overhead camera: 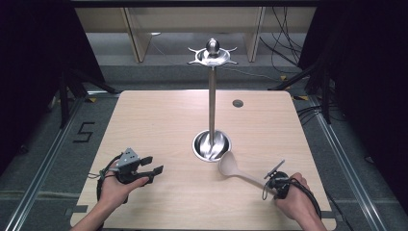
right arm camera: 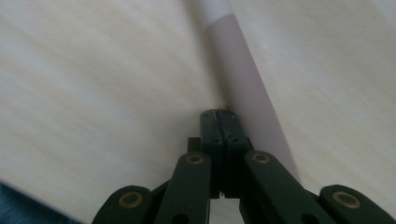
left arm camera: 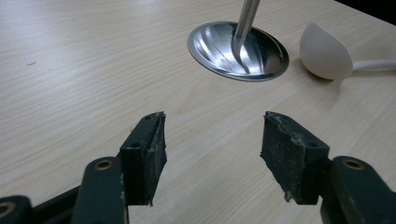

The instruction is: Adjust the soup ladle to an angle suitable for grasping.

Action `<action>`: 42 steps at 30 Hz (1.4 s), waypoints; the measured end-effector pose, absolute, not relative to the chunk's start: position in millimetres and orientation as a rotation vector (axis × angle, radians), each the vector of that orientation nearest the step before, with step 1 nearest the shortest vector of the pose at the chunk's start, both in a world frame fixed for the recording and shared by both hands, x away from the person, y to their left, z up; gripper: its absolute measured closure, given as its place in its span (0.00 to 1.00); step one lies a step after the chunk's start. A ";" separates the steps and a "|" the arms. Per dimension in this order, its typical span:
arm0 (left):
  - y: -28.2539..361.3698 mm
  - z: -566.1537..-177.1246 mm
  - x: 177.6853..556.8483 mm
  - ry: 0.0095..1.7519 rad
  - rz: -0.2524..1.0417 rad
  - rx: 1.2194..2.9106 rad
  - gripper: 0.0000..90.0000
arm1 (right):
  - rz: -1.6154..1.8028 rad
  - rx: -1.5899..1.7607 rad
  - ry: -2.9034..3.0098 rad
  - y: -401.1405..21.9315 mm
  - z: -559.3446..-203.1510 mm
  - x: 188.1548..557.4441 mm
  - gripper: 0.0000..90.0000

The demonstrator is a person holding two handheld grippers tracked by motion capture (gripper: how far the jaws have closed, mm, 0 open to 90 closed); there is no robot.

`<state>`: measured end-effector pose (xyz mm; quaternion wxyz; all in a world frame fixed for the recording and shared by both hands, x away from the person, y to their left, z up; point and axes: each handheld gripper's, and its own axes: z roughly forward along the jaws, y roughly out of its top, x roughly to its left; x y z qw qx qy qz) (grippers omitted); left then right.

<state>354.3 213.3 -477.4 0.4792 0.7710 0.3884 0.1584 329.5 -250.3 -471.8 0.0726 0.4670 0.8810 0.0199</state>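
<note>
A cream ladle (overhead camera: 228,166) lies on the wooden table (overhead camera: 154,115), its bowl (left arm camera: 325,52) right beside the round steel base (overhead camera: 211,146) of a tall utensil stand (overhead camera: 211,106). The stand's pole rises to a hook ring (overhead camera: 212,55) with nothing hanging on it. My right gripper (overhead camera: 268,179) is at the far end of the ladle's handle. Its jaws are pressed together, and the handle (right arm camera: 247,79) runs past them on their right side rather than between the pads. My left gripper (overhead camera: 155,164) rests at the front left, jaws wide apart over bare wood (left arm camera: 212,140).
A small round grommet (overhead camera: 237,103) sits in the table behind and right of the stand. The steel base (left arm camera: 238,49) lies ahead of the left jaws. Shelving, cables and black stands surround the table on the floor.
</note>
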 end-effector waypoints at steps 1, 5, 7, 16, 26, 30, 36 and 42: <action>213.3 -477.4 354.4 0.948 0.387 1.883 0.43 | 0.056 1.396 2.640 -253.0 -472.3 333.6 1.00; 212.4 -477.4 353.5 0.963 0.390 1.886 0.43 | 0.045 1.447 2.591 -257.8 -471.0 345.7 1.00; 212.2 -477.4 353.5 0.963 0.389 1.886 0.43 | 0.042 1.455 2.569 -260.7 -470.7 353.7 1.00; 213.0 -477.9 354.3 0.951 0.392 1.891 0.44 | 0.069 1.494 2.498 -268.5 -470.9 383.6 1.00; 213.2 -478.1 354.8 0.946 0.395 1.897 0.44 | 0.106 1.542 2.419 -272.8 -471.9 420.3 1.00; 213.5 -478.2 355.1 0.941 0.388 1.897 0.44 | 0.118 1.563 2.391 -273.2 -472.9 432.1 1.00; 213.0 -478.4 354.5 0.955 0.385 1.888 0.44 | 0.148 1.603 2.338 -273.0 -475.1 443.2 1.00; 212.8 -478.3 354.7 0.950 0.381 1.888 0.44 | 0.176 1.656 2.297 -275.9 -475.2 449.8 0.97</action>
